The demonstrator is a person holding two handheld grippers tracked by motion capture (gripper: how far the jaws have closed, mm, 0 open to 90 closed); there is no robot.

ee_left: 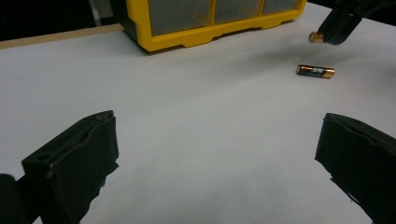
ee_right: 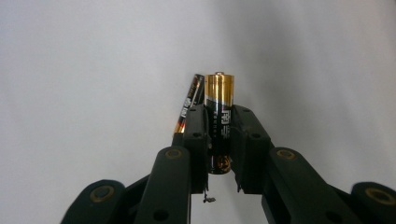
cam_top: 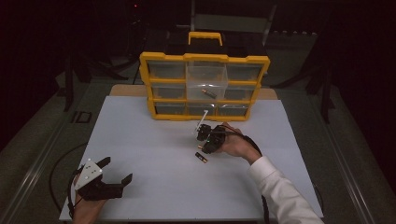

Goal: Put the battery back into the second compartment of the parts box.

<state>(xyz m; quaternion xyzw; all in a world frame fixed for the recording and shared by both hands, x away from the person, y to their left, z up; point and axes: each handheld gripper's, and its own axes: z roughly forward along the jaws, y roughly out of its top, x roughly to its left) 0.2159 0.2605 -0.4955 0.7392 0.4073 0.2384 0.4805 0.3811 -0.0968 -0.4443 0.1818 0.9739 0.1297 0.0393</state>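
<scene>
1. nearest the camera, at about 7 o'clock on the white bench [cam_top: 154, 186], sits the left gripper [cam_top: 119, 172]. its jaws are spread wide with nothing between them. it rests low by the bench edge.
2. the right gripper [cam_top: 201, 135] is near the middle of the bench, just toward 6 o'clock from the yellow drawer box [cam_top: 204, 58]. its jaws are pinching a battery [ee_right: 219, 126]. the battery stands up between the jaws with its gold end poking out past the tips.
3. a second battery [cam_top: 201, 157] lies flat on the bench, just at 6 o'clock from the right gripper. the jaws do not touch it. in the right gripper view it shows right behind the held one.
4. one see-through drawer [cam_top: 207, 79] in the middle of the box is pulled out. a third battery [cam_top: 208, 93] already lies inside it.
5. so i think one battery is put away, one is picked up and not yet in the drawer, and one waits on the bench.
6. what is left, i think: carry the held battery toward 12 o'clock, drop it in the open drawer, then come back for the last one.
</scene>
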